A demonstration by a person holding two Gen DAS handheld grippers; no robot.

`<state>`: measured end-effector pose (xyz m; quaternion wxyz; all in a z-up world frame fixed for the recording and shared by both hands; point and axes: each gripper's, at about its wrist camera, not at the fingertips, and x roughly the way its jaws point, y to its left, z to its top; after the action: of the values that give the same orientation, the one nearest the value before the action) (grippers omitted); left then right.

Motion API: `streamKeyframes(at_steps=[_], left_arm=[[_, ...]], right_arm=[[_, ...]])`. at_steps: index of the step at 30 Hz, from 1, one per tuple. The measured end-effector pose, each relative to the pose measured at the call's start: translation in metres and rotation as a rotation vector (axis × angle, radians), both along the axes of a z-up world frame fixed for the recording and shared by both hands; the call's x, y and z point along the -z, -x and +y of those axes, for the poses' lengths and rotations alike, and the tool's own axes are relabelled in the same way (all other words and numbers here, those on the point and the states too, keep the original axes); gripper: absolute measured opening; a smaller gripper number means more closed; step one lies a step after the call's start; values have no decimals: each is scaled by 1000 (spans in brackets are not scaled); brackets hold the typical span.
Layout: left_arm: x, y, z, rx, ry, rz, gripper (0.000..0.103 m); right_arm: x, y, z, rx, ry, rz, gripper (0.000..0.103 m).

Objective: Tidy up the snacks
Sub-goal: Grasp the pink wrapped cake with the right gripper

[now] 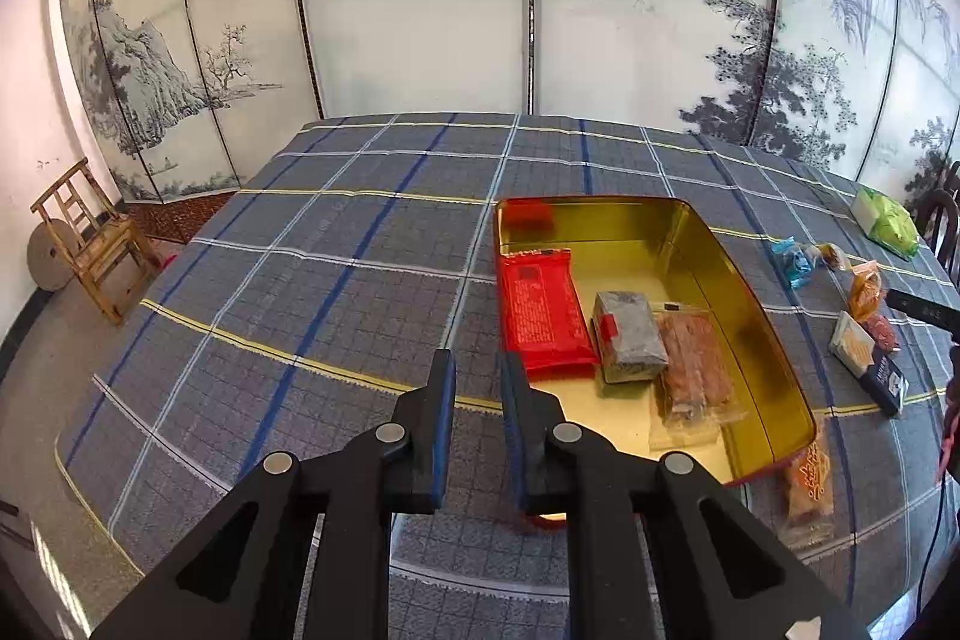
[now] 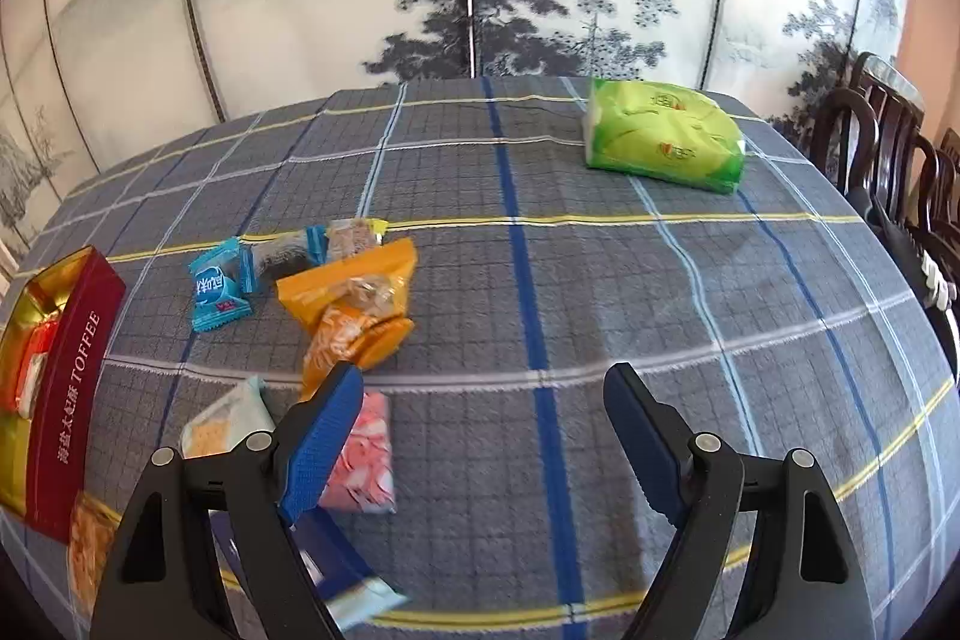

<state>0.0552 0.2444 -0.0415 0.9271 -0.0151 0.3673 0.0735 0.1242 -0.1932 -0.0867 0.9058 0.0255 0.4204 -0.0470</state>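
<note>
A red toffee tin (image 1: 750,304) with a gold inside stands open on the checked tablecloth; its red side shows in the right wrist view (image 2: 66,388). In it lie a red packet (image 1: 543,313), a grey packet (image 1: 627,337) and a clear brown-snack packet (image 1: 693,370). My left gripper (image 1: 478,370) is empty, jaws a narrow gap apart, just left of the tin's near corner. My right gripper (image 2: 486,400) is wide open and empty above the cloth. By its left finger lie a pink packet (image 2: 366,454), an orange packet (image 2: 354,304), blue candies (image 2: 219,286) and a pale cracker packet (image 2: 225,421).
A green tissue pack (image 2: 666,136) lies at the far right of the table. An orange snack packet (image 1: 810,484) lies outside the tin's near right corner. Dark chairs (image 2: 888,148) stand at the right edge, a wooden chair (image 1: 90,244) at the left, and a painted screen behind.
</note>
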Motion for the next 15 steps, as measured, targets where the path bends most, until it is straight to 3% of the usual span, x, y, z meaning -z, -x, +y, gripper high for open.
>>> streamKeyframes(at_steps=[4,10,13,15], left_arm=[[4,20,1,19,28,-19,24],[12,29,4,30,61,-13,25],[14,30,2,33,72,-12,25],[15,32,0,38,70,-14,25]], right_arm=[[5,3,1,67,-58,40,81],[12,10,13,54,-69,37,81],[14,7,27,17,-13,44,81],[21,4,28,9,-10,65,75]])
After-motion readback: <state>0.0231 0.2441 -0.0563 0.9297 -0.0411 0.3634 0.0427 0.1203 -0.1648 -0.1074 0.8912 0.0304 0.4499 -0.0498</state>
